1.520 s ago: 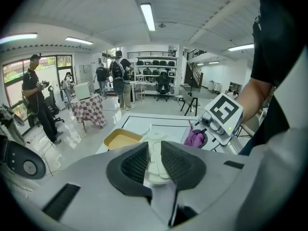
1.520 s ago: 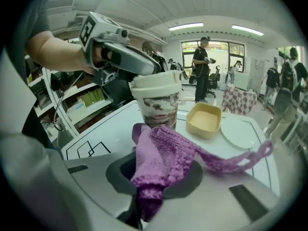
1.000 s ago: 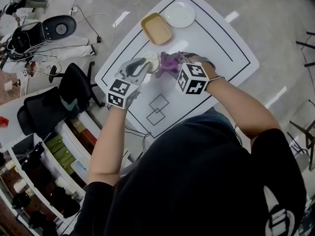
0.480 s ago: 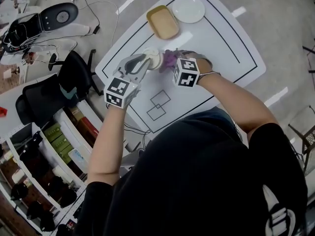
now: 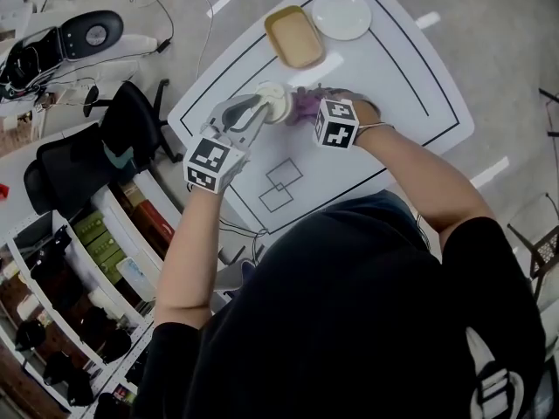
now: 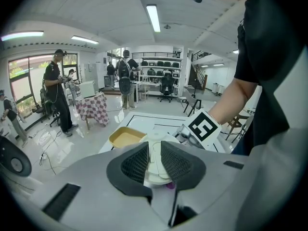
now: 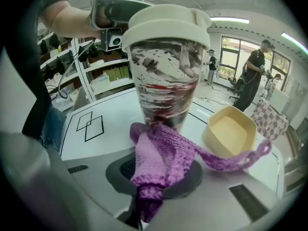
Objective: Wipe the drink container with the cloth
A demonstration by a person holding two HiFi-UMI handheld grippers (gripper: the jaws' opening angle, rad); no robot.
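The drink container [image 7: 166, 66] is a tall cup with a cream lid and a dark red and white pattern. It stands upright on the white table [image 5: 384, 77]. My left gripper [image 5: 262, 110] is shut on its lid [image 6: 155, 154] from the left. My right gripper [image 5: 307, 105] is shut on a purple knitted cloth [image 7: 161, 165], which touches the cup's lower side. In the head view the cloth [image 5: 304, 103] shows just right of the lid [image 5: 272, 101]. A strand of the cloth trails to the right.
A tan rectangular dish [image 5: 295, 37] and a white round plate [image 5: 342, 14] lie at the table's far end. Two overlapping squares [image 5: 281, 185] are printed near the front edge. A black chair [image 5: 131, 138] and shelves [image 5: 79, 304] stand left of the table.
My right gripper with the cloth has shifted slightly away from me along the cup. My left gripper keeps its hold on the lid.
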